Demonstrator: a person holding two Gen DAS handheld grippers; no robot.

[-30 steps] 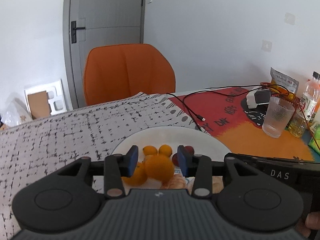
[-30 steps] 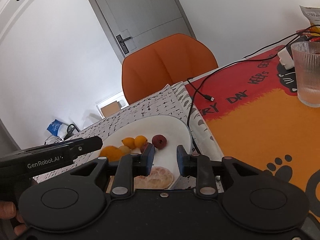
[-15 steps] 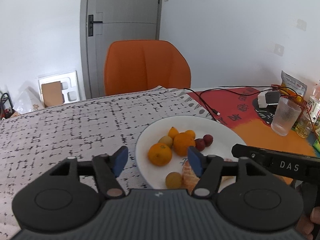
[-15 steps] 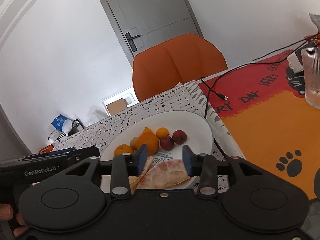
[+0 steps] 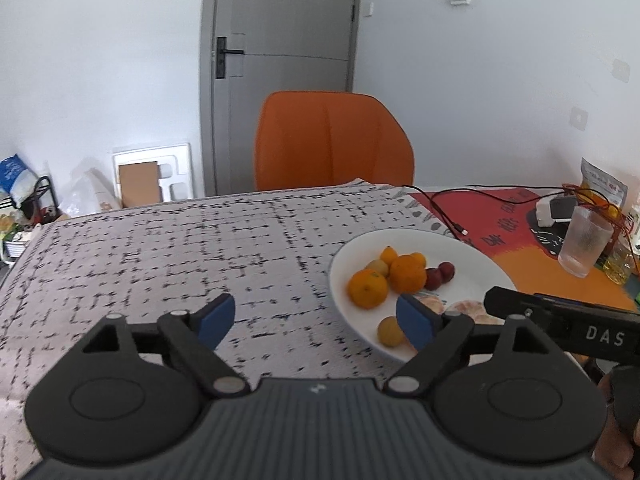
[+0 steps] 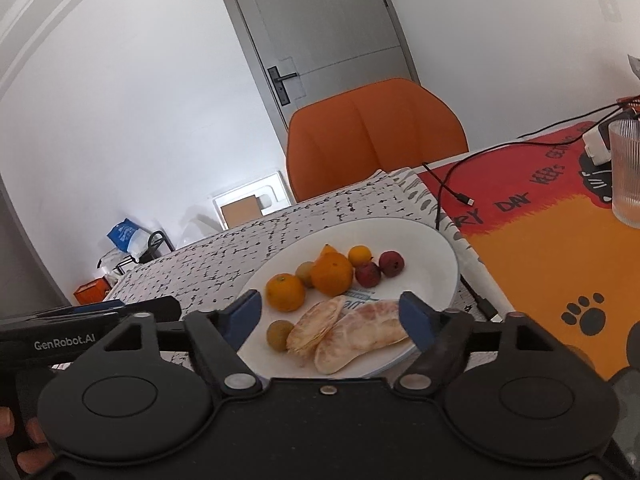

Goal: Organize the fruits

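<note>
Both grippers, left (image 5: 316, 322) and right (image 6: 330, 314), have just been opening, fingers apart on nothing, so I'd back off gently and leave the plate (image 6: 436, 264) at 12 o'clock undisturbed.

The left tool's finger (image 5: 416, 326) is hiding the pomelo segments (image 5: 468, 308); at three o'clock, the glass (image 6: 626, 172) is running off-frame.

A round white ceramic plate (image 6: 436, 256) lies flat on the counter, holding all the fruit. Two round orange mandarins (image 6: 285, 292) sit beside small yellow-orange kumquats (image 6: 359, 255) and two dark red lychees (image 6: 391, 263). Two pale peeled pomelo segments (image 6: 360, 336) rest overlapping at the near rim, next to a small tan round fruit (image 6: 279, 334), perhaps a longan.
</note>
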